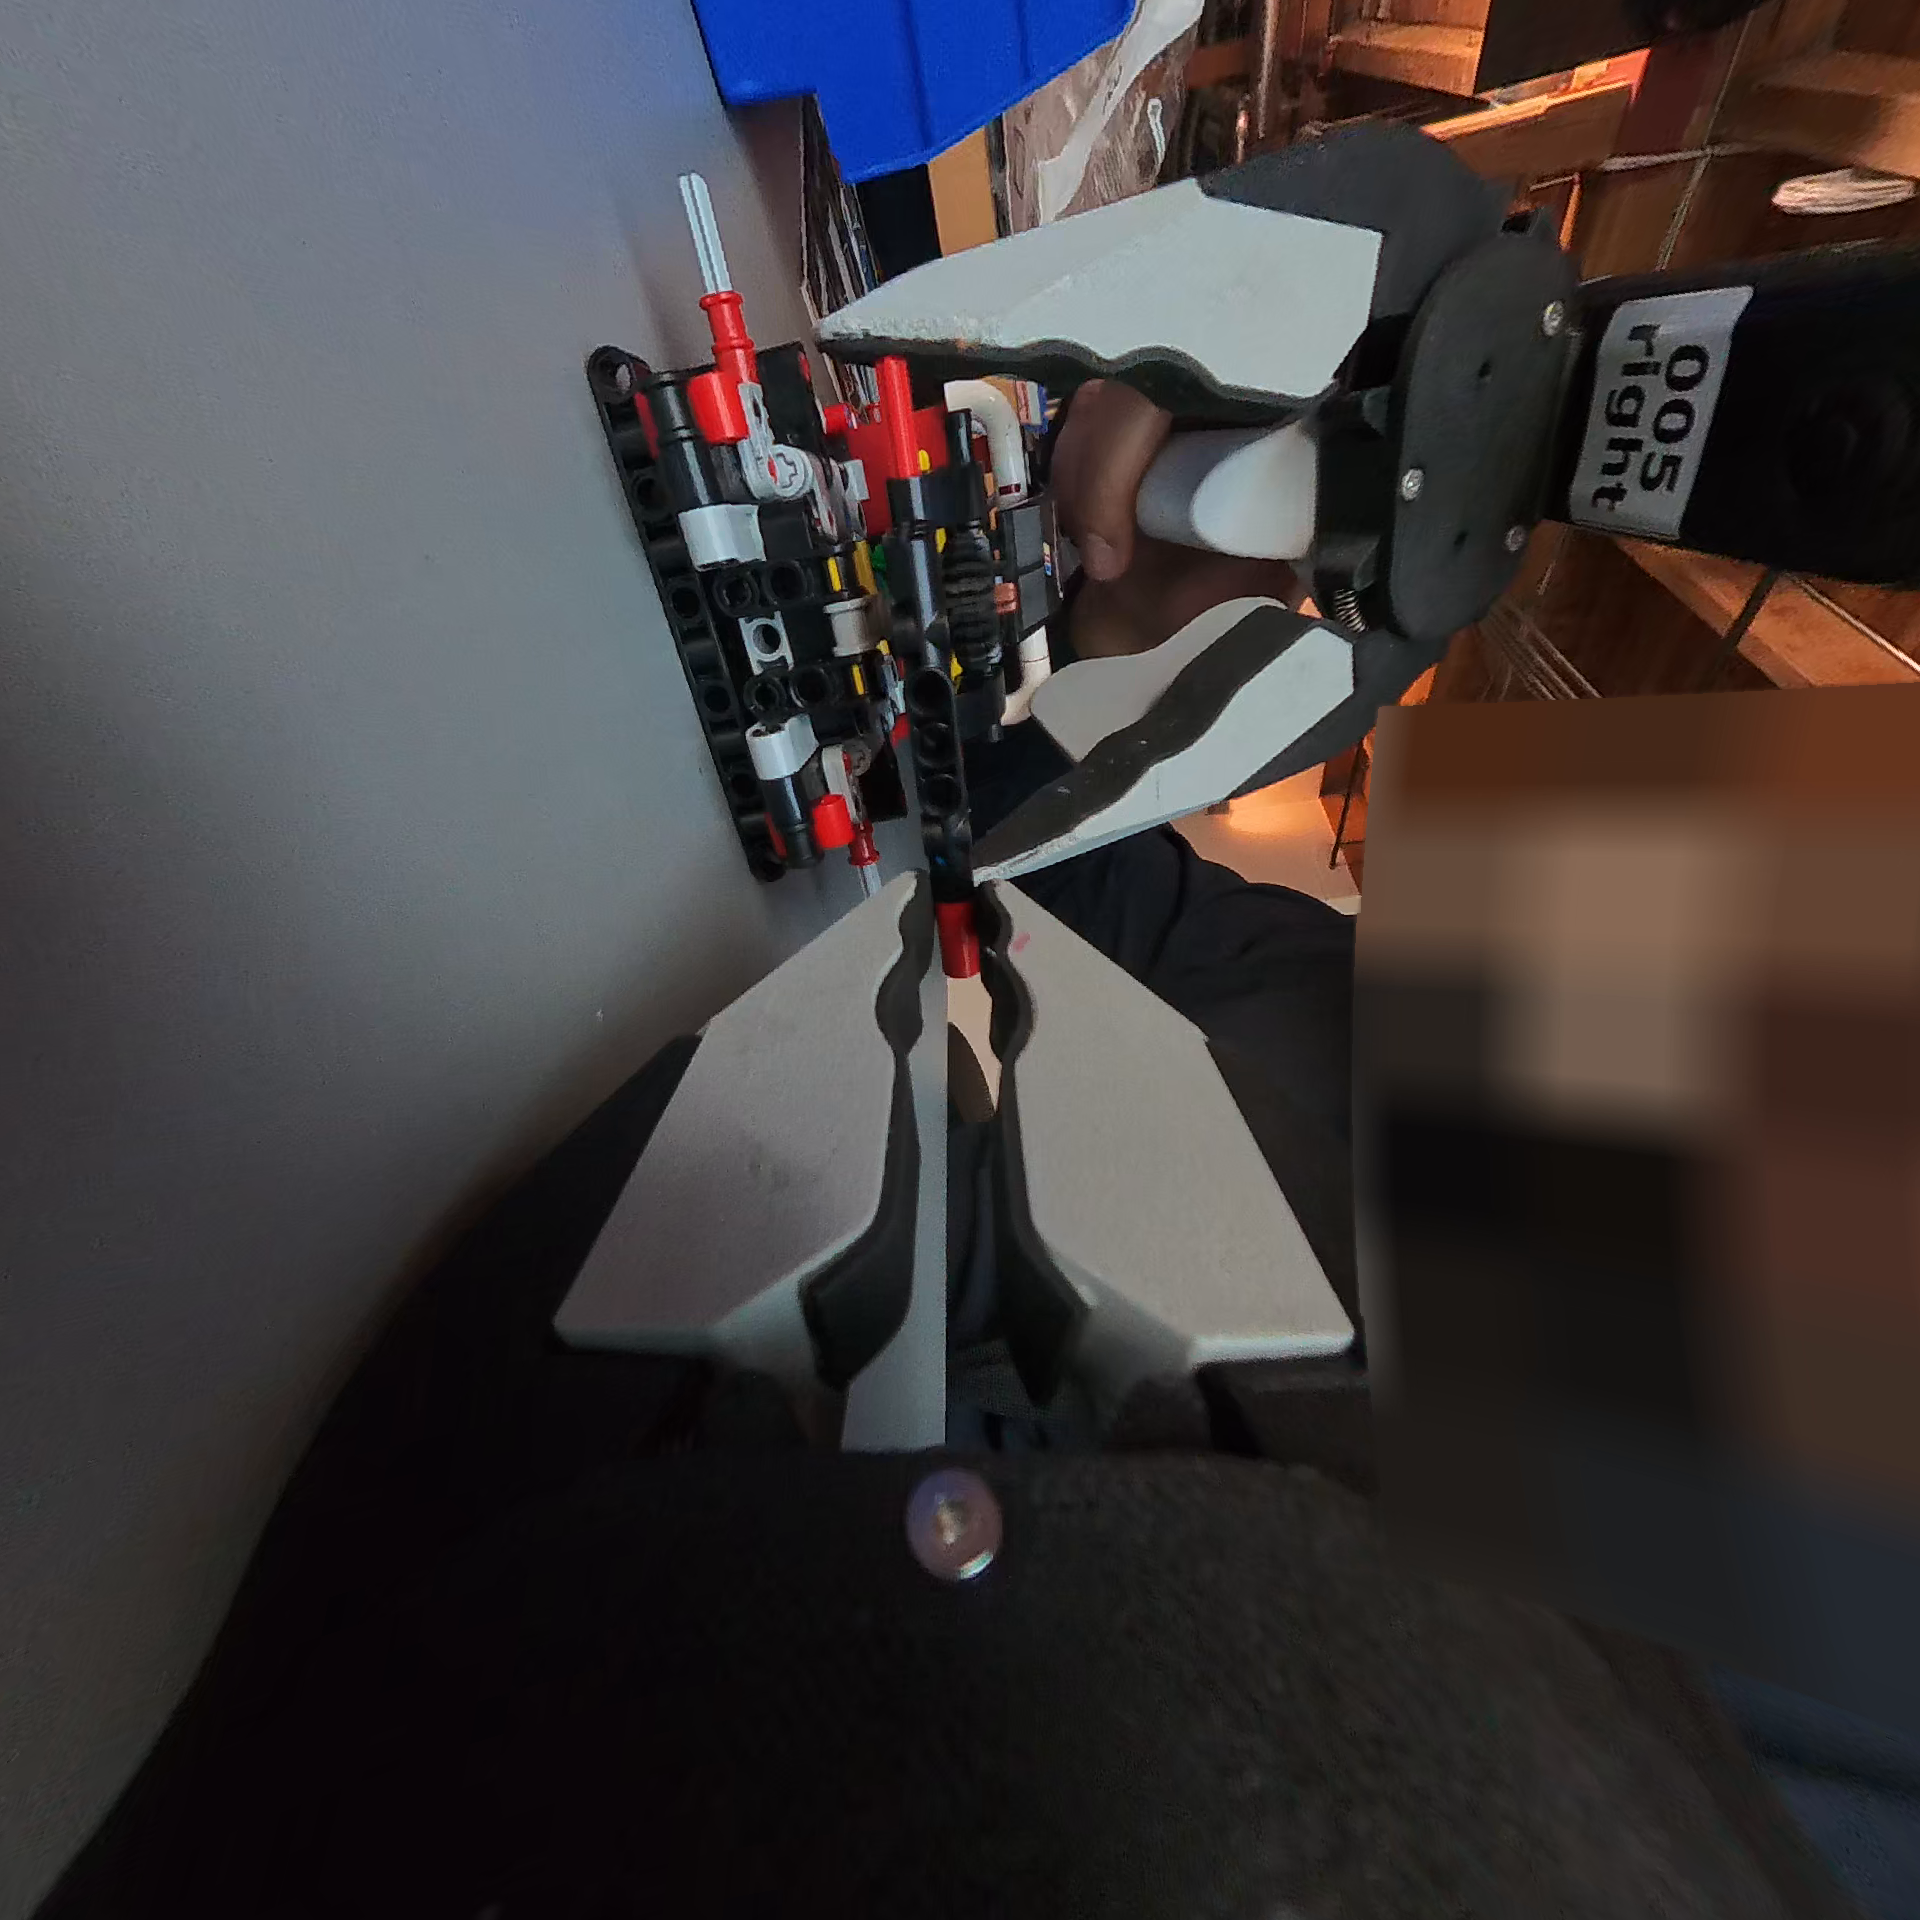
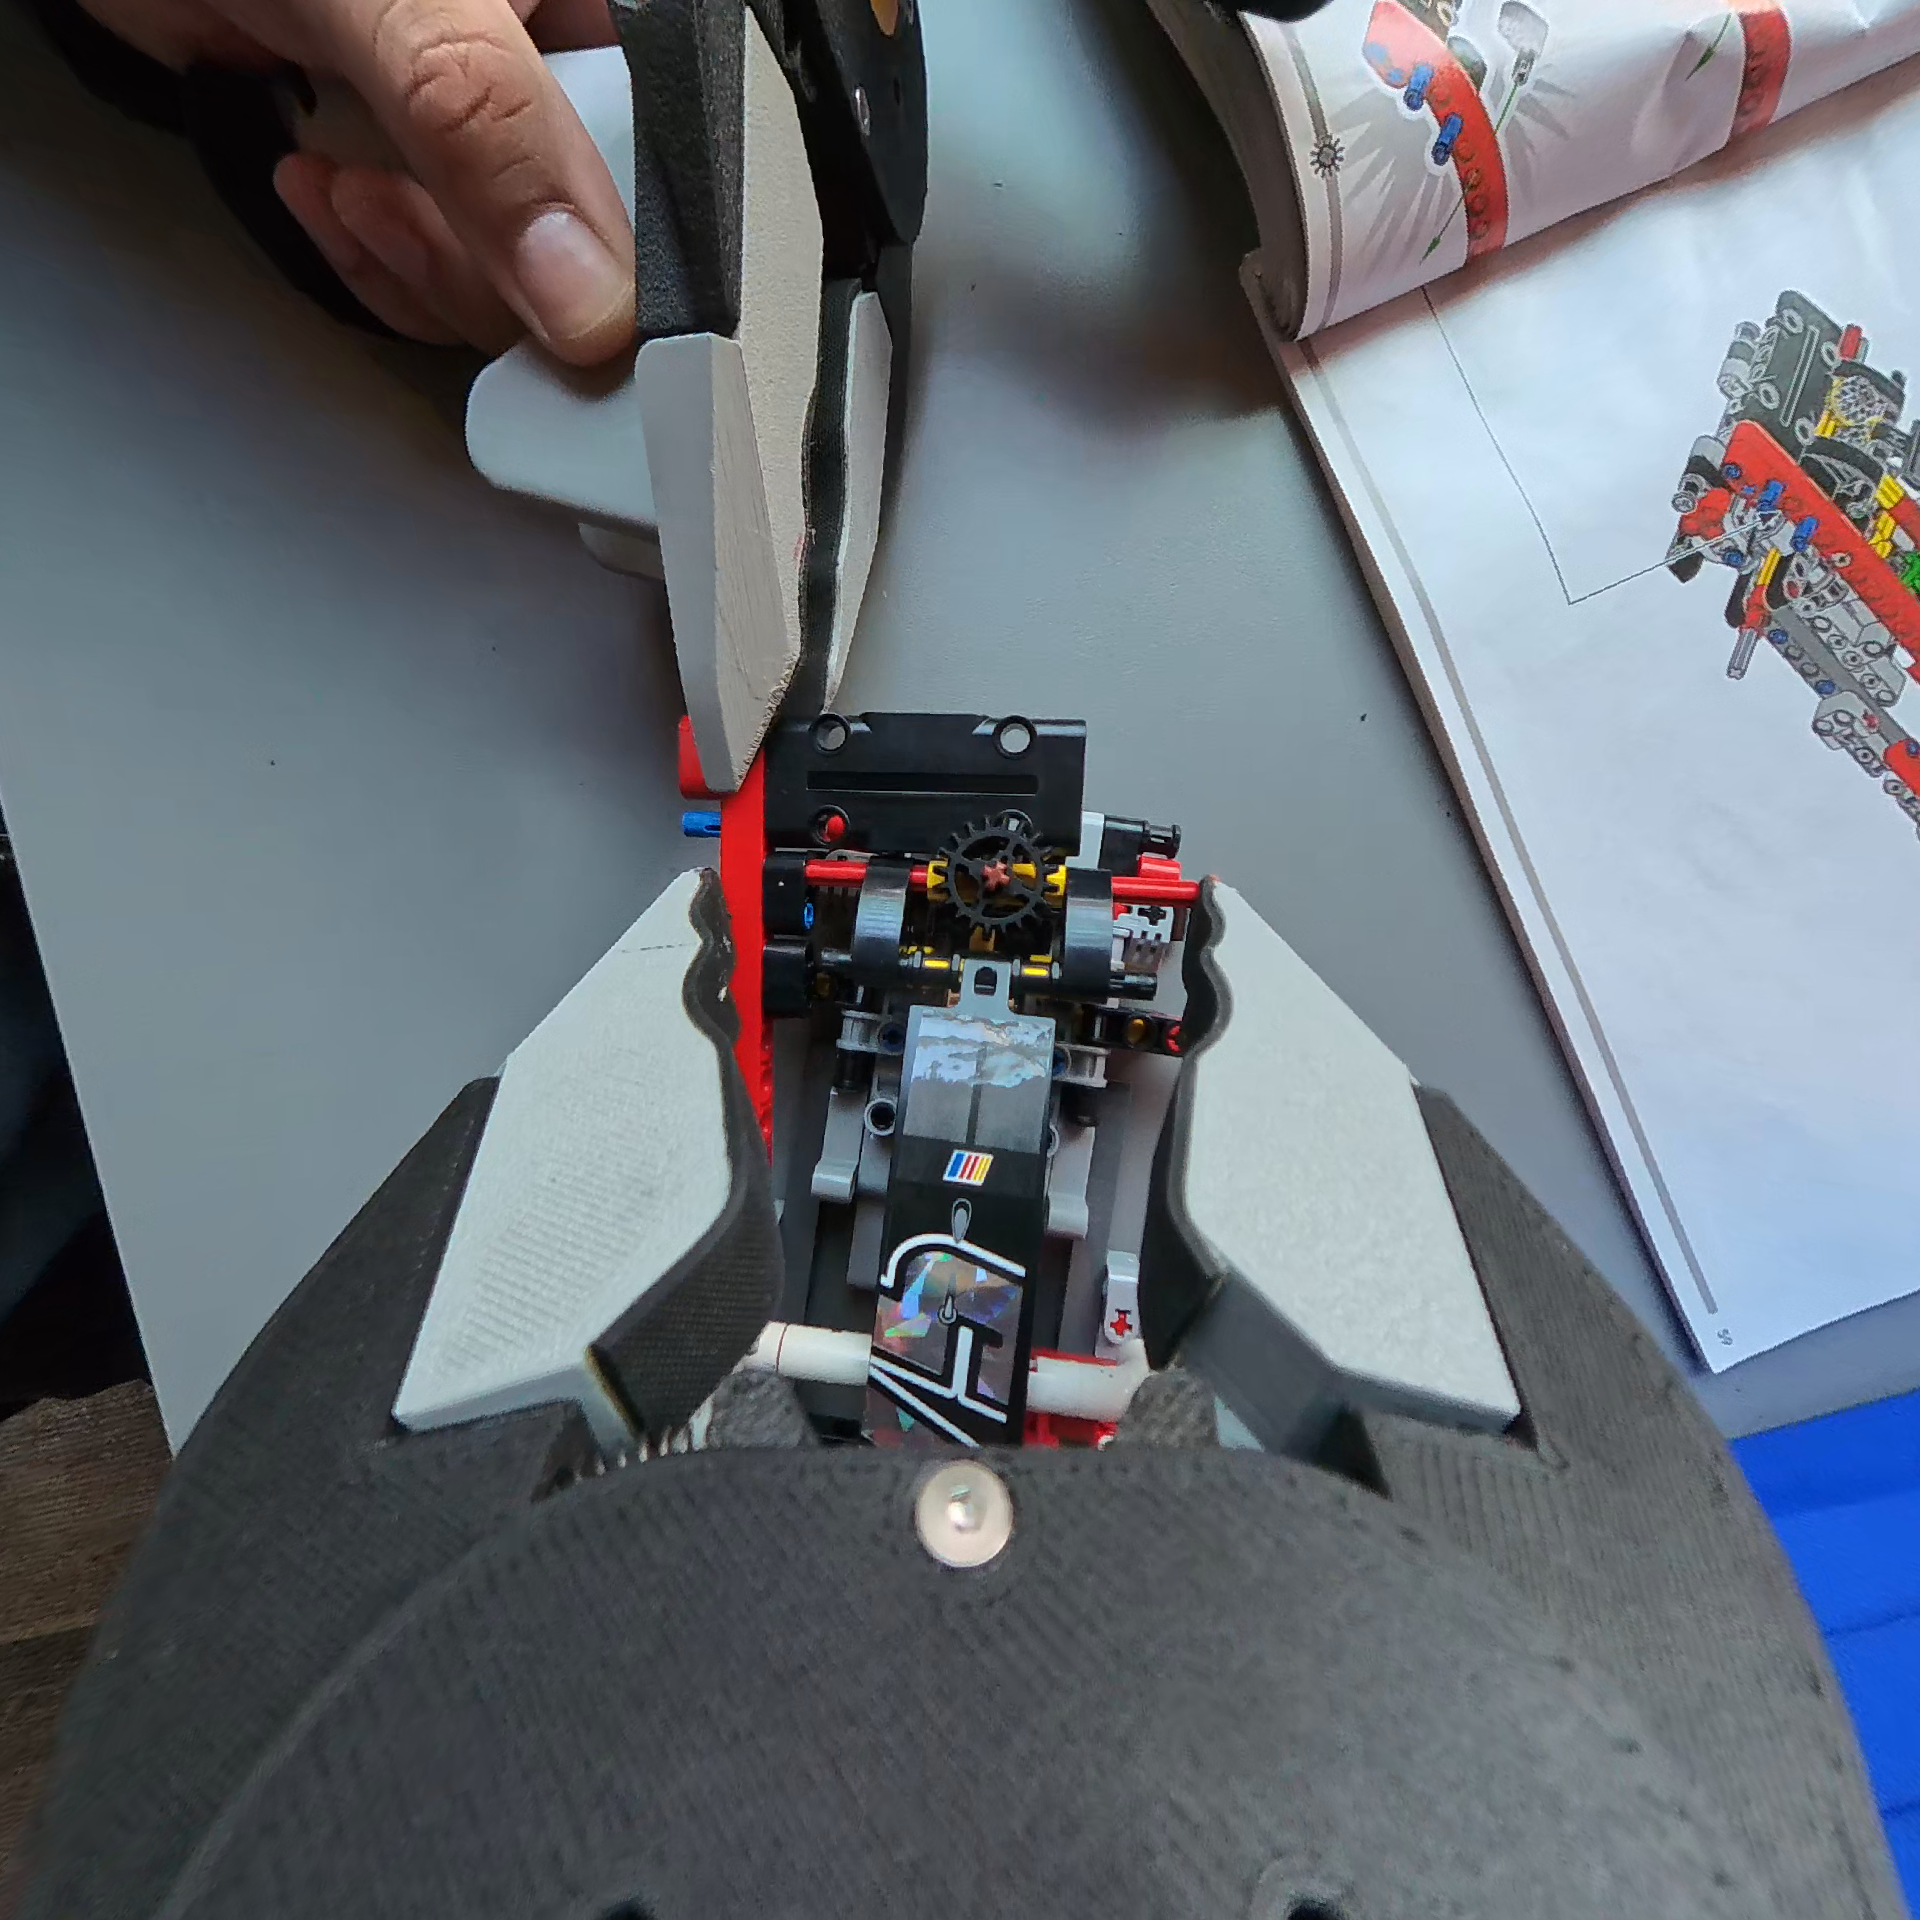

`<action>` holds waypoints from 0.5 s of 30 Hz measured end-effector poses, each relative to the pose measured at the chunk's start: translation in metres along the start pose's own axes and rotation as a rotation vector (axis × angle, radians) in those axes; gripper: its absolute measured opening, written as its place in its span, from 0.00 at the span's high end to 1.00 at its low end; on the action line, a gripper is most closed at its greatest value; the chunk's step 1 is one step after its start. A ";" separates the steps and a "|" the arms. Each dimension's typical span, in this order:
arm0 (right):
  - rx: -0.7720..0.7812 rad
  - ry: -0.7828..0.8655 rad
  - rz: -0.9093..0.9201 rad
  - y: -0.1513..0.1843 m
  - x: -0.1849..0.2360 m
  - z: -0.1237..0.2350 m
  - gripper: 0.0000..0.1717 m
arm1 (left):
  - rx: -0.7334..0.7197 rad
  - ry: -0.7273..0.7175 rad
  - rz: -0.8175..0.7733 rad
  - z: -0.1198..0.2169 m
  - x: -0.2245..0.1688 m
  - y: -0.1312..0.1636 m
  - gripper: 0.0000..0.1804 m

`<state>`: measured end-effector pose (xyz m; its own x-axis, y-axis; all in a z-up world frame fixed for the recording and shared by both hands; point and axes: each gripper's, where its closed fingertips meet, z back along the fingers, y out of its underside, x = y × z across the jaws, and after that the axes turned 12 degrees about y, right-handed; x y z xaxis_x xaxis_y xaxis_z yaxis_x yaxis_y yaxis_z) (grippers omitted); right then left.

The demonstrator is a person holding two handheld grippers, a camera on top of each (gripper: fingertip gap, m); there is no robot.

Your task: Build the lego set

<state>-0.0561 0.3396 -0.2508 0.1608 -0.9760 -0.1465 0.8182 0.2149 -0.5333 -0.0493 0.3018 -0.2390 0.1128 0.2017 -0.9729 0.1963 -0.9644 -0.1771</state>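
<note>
A brick-built vehicle model [image 2: 966, 1039] in black, red and grey lies on the grey table [image 2: 1143, 520]. My right gripper [image 2: 956, 914] straddles it from above. Its left pad [image 2: 712, 966] lies against the red beam [image 2: 743, 935] on the model's side, and its right pad [image 2: 1205, 956] lies against a red axle tip. My left gripper [image 1: 951, 894] is nearly shut and pinches the beam's red end [image 1: 954, 935]. It also shows in the right wrist view [image 2: 769, 727], at the model's far left corner. The right gripper [image 1: 904, 603] shows over the model [image 1: 790, 582] in the left wrist view.
An open instruction booklet [image 2: 1558, 727] lies on the table to the right of the model. A blue bin [image 1: 904, 73] stands past the model and also shows in the right wrist view [image 2: 1849, 1558]. A hand [image 2: 468, 156] holds the left gripper. A grey axle [image 1: 704, 234] sticks out of the model.
</note>
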 end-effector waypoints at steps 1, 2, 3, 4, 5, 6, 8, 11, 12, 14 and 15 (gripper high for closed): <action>0.000 -0.004 -0.004 0.000 0.000 0.000 0.50 | -0.006 0.001 0.000 0.000 0.000 0.000 0.97; 0.000 -0.007 -0.007 0.000 0.000 0.000 0.50 | -0.011 0.002 0.001 0.000 0.000 0.000 0.97; -0.002 -0.008 -0.005 0.000 0.000 0.000 0.50 | -0.010 0.003 0.001 0.000 0.000 0.000 0.97; 0.000 -0.008 -0.004 0.000 0.000 0.000 0.50 | -0.010 0.004 0.004 0.000 0.000 0.000 0.97; 0.002 -0.008 -0.003 0.000 0.000 0.000 0.50 | -0.010 0.003 0.004 0.000 0.000 0.000 0.97; 0.004 -0.007 -0.001 0.000 0.000 0.000 0.50 | -0.010 0.004 0.006 0.000 0.000 0.000 0.97; 0.006 -0.004 0.006 0.000 0.000 0.000 0.50 | -0.014 0.002 0.009 0.000 0.000 0.000 0.97; 0.011 0.000 0.004 0.000 -0.001 0.000 0.50 | -0.013 0.003 0.010 0.000 0.000 -0.001 0.97; 0.008 0.008 0.008 -0.001 -0.002 -0.001 0.50 | -0.017 0.002 0.010 0.000 0.000 -0.001 0.97; 0.003 0.021 0.010 -0.001 -0.003 -0.001 0.50 | -0.025 -0.001 0.007 0.001 0.001 -0.003 0.97; 0.004 0.025 0.009 -0.001 -0.003 -0.001 0.50 | -0.030 -0.001 0.007 0.001 0.001 -0.004 0.97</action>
<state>-0.0579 0.3427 -0.2505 0.1543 -0.9729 -0.1720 0.8191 0.2233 -0.5283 -0.0511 0.3051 -0.2394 0.1129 0.1949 -0.9743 0.2245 -0.9602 -0.1660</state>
